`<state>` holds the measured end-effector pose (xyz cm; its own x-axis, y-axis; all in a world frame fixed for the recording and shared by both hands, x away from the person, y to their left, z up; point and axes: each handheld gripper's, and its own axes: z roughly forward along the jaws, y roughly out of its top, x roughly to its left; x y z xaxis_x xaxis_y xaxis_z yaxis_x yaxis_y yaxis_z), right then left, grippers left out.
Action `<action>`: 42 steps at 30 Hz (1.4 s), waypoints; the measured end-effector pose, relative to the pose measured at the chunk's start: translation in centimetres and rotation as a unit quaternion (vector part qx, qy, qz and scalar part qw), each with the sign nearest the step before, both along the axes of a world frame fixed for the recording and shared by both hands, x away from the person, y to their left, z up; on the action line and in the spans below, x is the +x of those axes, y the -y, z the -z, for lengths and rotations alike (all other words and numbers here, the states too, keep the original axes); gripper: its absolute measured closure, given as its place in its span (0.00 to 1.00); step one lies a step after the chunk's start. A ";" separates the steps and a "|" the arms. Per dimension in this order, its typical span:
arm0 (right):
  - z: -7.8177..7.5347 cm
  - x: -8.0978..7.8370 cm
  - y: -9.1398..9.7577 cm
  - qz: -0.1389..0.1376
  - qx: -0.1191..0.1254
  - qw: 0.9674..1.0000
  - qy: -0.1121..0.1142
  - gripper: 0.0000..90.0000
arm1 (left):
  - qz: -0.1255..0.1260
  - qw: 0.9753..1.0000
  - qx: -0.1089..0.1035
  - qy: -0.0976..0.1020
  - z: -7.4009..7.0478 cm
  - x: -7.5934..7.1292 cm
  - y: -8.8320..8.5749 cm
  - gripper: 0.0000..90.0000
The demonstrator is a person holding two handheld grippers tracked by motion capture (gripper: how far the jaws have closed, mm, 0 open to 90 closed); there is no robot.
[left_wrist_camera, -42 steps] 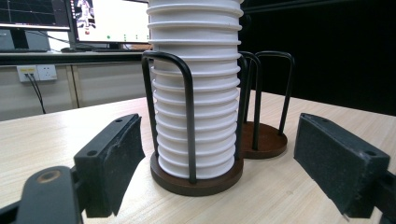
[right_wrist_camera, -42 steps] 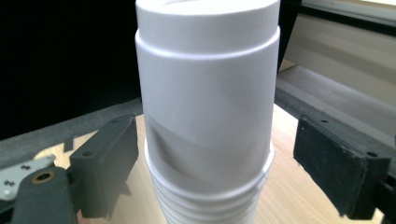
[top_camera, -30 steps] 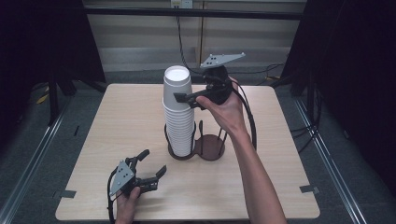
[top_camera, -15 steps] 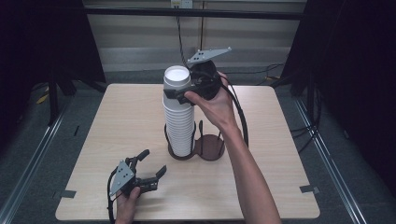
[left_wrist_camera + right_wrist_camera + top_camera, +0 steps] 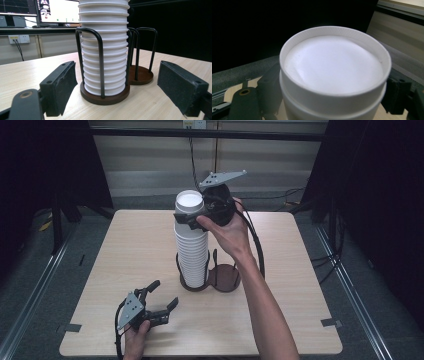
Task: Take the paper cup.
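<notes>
A tall stack of white paper cups (image 5: 192, 245), all turned bottom-up, stands in the left ring of a dark two-ring cup holder (image 5: 222, 279) near the middle of the counter (image 5: 300, 285); the holder's right ring has nothing in it. The right tool (image 5: 192, 217) sits at the very top of the stack, on the side toward the counter's far edge and right, with its two black jaws either side of the topmost cup (image 5: 189, 202). In the right gripper view the jaws flank that cup (image 5: 334, 75) just below its upturned base, close against the wall on both sides, yet whether the pads actually press on it cannot be told. The left tool (image 5: 161, 301) rests low near the counter's near-left corner, well apart from the stack, held in a hand at the near edge. Its jaws stand parted with nothing between them; in the left gripper view the pads (image 5: 63, 85) frame the holder's base and the lower cups from a distance.
</notes>
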<state>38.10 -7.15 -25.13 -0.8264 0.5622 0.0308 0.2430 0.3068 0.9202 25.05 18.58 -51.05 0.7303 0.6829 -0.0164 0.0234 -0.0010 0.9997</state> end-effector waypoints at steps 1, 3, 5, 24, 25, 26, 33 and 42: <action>-0.1 0.0 0.0 0.000 0.004 1.000 0.003 0.22 | 0.000 1.000 0.000 0.000 0.0 0.0 0.0 0.17; -0.1 0.0 0.1 0.000 0.006 1.000 0.003 0.22 | 0.000 1.000 0.000 0.000 0.0 0.0 0.0 0.17; -0.3 0.0 0.1 0.002 0.011 1.000 0.004 0.23 | 0.000 1.000 0.000 0.000 0.0 0.0 0.0 0.17; -2.0 -0.9 1.4 0.012 0.079 0.996 0.045 0.24 | 0.000 1.000 0.002 0.000 0.0 0.0 0.0 0.17; -2.0 -1.0 1.4 0.012 0.082 0.995 0.048 0.24 | 0.001 1.000 0.001 0.000 0.0 0.0 0.0 0.17; -2.1 -1.0 1.5 0.011 0.085 0.995 0.049 0.24 | 0.001 1.000 0.001 0.000 0.0 0.0 0.0 0.17; -2.5 -1.3 1.7 0.012 0.102 0.993 0.062 0.24 | 0.001 1.000 0.002 0.000 0.0 0.0 0.0 0.17; -2.9 -1.7 2.2 0.008 0.127 0.989 0.072 0.24 | 0.001 1.000 0.002 0.000 0.0 0.0 0.0 0.17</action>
<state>36.41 -9.39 -22.21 -0.8241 0.5638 0.0553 0.1065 0.0584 0.9926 25.05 18.61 -51.04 0.7314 0.6818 -0.0132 0.0227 -0.0050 0.9997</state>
